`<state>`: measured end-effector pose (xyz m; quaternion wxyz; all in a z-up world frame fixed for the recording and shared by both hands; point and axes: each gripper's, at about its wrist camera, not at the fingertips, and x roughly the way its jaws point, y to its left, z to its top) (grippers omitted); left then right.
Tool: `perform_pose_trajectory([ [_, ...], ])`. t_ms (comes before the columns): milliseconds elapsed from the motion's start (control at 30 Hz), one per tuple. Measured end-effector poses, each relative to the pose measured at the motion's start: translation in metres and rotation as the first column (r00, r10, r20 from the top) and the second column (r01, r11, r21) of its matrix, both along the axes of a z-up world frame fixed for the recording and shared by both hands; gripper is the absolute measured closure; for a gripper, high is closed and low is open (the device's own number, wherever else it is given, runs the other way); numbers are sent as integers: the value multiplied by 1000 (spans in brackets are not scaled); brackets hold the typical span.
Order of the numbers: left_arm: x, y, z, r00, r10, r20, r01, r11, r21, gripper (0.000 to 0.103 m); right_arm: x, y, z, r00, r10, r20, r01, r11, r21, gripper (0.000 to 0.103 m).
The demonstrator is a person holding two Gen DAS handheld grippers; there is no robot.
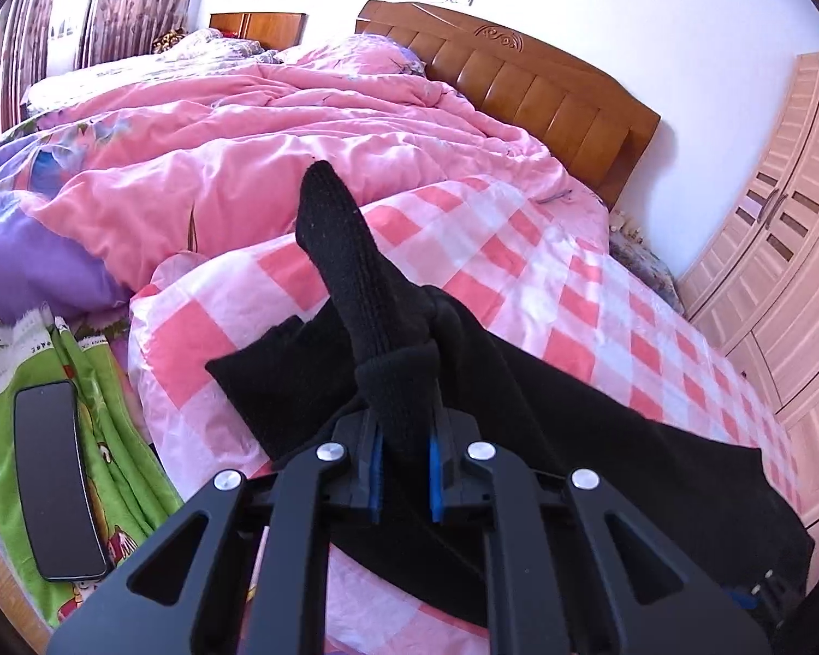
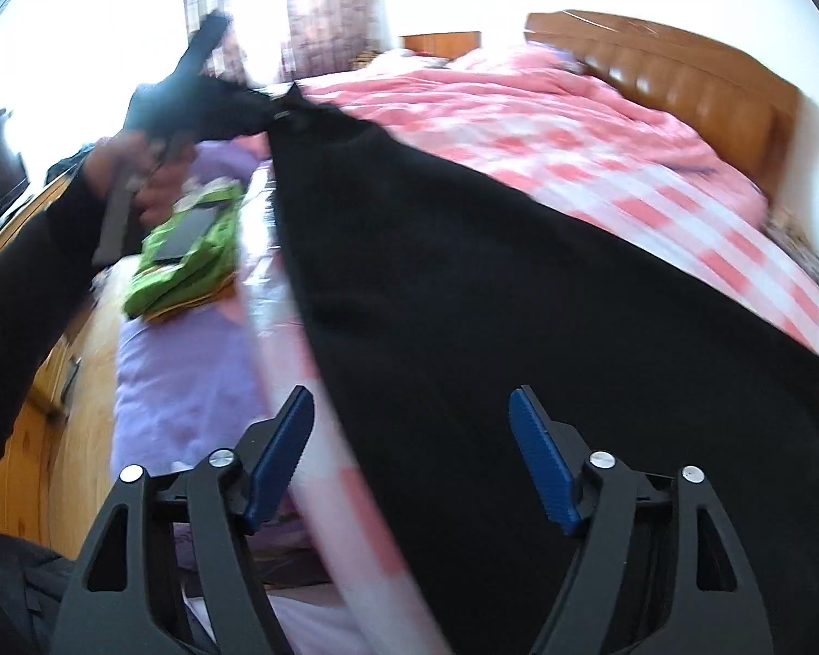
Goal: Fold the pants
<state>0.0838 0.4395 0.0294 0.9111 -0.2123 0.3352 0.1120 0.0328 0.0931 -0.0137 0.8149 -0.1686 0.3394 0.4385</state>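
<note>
Black pants (image 1: 600, 415) lie across the pink-checked sheet (image 1: 518, 251) on the bed. My left gripper (image 1: 404, 436) is shut on a bunched ribbed end of the pants, and the cloth sticks up past the fingers. In the right wrist view the pants (image 2: 491, 327) stretch from under my right gripper (image 2: 409, 426) to the left gripper (image 2: 191, 103), held in a hand at the upper left. My right gripper is open and empty just above the cloth. This view is motion-blurred.
A black phone (image 1: 57, 480) lies on green printed fabric (image 1: 131, 436) at the bed's left side. A pink quilt (image 1: 245, 153) is heaped behind, by the wooden headboard (image 1: 529, 93). A wardrobe (image 1: 781, 251) stands at the right. A wooden cabinet (image 2: 38, 371) runs along the left.
</note>
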Motion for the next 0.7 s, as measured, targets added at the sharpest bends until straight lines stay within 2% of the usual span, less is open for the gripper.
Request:
perform_pose_trajectory([
  [67, 1, 4, -1, 1000, 13, -11, -14, 1000, -16, 91, -6, 13, -6, 999, 33, 37, -32, 998, -48, 37],
  [133, 0, 7, -7, 999, 29, -35, -30, 999, -25, 91, -4, 21, -17, 999, 31, 45, -26, 993, -112, 47],
  [300, -6, 21, -50, 988, 84, -130, -95, 992, -78, 91, -4, 15, -18, 1000, 24, 12, -23, 996, -85, 52],
  [400, -2, 18, -64, 989, 50, -136, -53, 998, -18, 86, -1, 11, -18, 999, 18, -26, -19, 998, -53, 52],
  [467, -1, 14, -61, 988, 36, -150, -32, 999, 29, 82, 2, 8, -15, 997, 15, -72, -18, 999, -41, 51],
  [500, -3, 13, -55, 984, 60, -165, -52, 997, 53, 61, 3, 8, -13, 996, 18, -88, -21, 999, -37, 51],
  [533, -5, 11, -48, 966, 156, -207, -130, 982, 134, 38, 3, 5, -8, 993, 29, -114, -31, 999, -18, 51],
  [567, -9, 10, -41, 942, 247, -226, -201, 957, 211, 11, 3, 1, -2, 992, 33, -124, -33, 999, 2, 51],
  [600, -19, 7, -28, 921, 338, -192, -276, 917, 289, 11, 4, -4, 6, 993, 28, -119, -25, 999, 24, 49],
  [633, -35, -2, -8, 927, 359, -105, -309, 894, 324, 9, 6, -7, 12, 994, 16, -109, -12, 999, 36, 40],
  [667, -42, -9, 4, 940, 338, -52, -303, 895, 327, 9, 10, -11, 17, 995, -1, -99, 6, 999, 47, 32],
  [700, -43, -15, 13, 951, 308, -18, -286, 901, 325, 7, 15, -15, 23, 996, -23, -85, 28, 998, 57, 12],
])
